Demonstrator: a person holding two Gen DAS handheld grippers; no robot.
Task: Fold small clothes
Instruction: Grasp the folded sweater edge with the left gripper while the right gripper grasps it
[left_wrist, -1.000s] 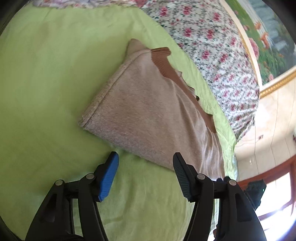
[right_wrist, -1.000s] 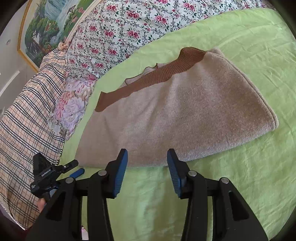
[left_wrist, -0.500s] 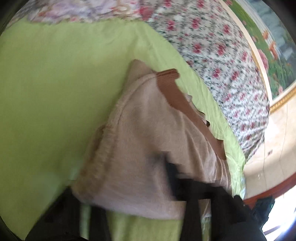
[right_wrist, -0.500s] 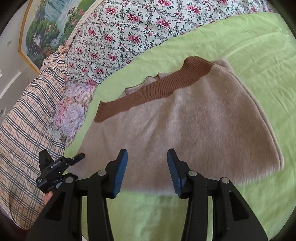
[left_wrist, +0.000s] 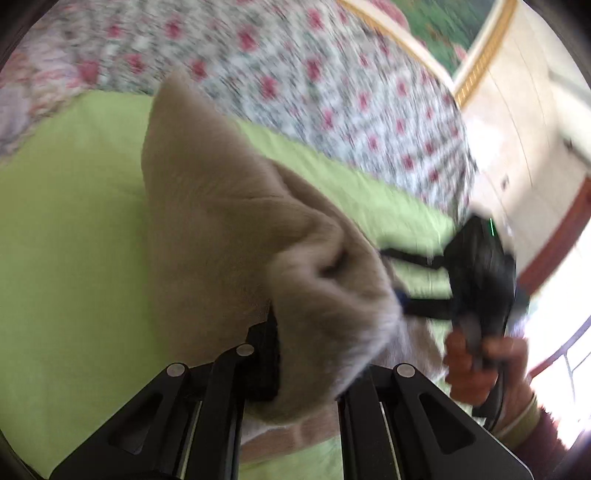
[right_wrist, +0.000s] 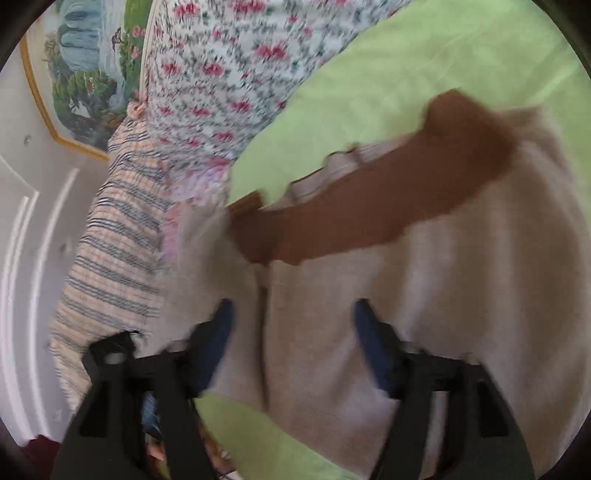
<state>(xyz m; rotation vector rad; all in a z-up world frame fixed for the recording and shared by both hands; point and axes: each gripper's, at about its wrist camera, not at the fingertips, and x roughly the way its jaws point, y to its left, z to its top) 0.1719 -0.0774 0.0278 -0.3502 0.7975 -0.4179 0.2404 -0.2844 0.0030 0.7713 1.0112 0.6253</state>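
A beige knit sweater (left_wrist: 221, 221) with a brown ribbed band (right_wrist: 369, 214) lies on the light green bedsheet (left_wrist: 66, 240). My left gripper (left_wrist: 306, 354) is shut on a bunched edge of the sweater (left_wrist: 332, 314) and lifts it off the sheet; the cloth hides the fingertips. My right gripper (right_wrist: 291, 332) is open, its blue pads spread over the sweater's lower part (right_wrist: 406, 295). In the left wrist view the right gripper (left_wrist: 476, 269) shows at the right, held by a hand, beside the lifted cloth. Both views are blurred.
A floral quilt (right_wrist: 229, 74) lies along the far side of the bed and shows in the left wrist view too (left_wrist: 314, 81). A plaid blanket (right_wrist: 110, 240) lies at the left. A framed painting (right_wrist: 85, 74) hangs on the wall.
My left gripper moved onto the sweater's near edge, closed on it and lifted it. My right gripper moved forward over the sweater and stayed open.
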